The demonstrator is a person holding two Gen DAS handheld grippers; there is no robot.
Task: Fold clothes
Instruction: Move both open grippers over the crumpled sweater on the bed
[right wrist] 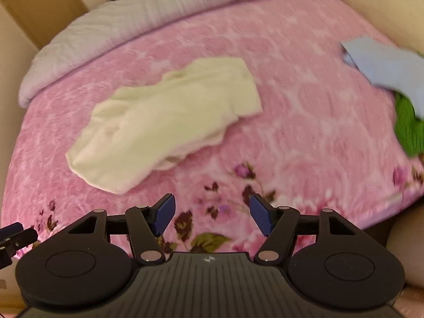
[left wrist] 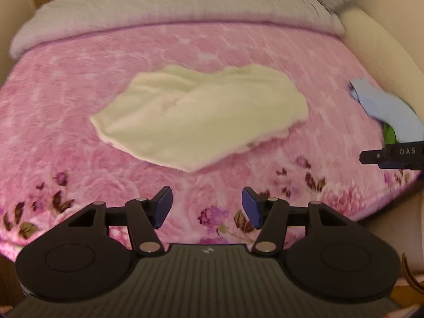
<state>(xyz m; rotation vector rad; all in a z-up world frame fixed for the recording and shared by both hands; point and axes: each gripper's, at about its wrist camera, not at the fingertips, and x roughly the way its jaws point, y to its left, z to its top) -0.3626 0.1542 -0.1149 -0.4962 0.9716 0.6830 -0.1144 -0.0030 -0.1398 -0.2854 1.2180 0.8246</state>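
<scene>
I am standing at the foot of a bed spread with a plush pink blanket printed with flowers [left wrist: 79, 84], a pale quilted grey cover [left wrist: 159, 2] bunched along its far side. Lying near the middle of the blanket is a cream knitted garment [left wrist: 201, 116], bunched into a rough oblong with one layer lapping over another; whether that is a half-made fold or just a loose heap I cannot tell. It is looking soft, light and floppy, so I am expecting it to sag from wherever I pinch it and to drag a little on the fleecy pile rather than slide. The clean near edge and its corners are looking like the best places to take hold, pinching every layer together so none slips out.

Further off, at the right edge of the bed, a light blue cloth [right wrist: 381, 66] is lying over a bright green garment [right wrist: 408, 129].

My left tongs [left wrist: 207, 206] and my right tongs [right wrist: 212, 213] are both hanging wide open and empty above the blanket's near border.
</scene>
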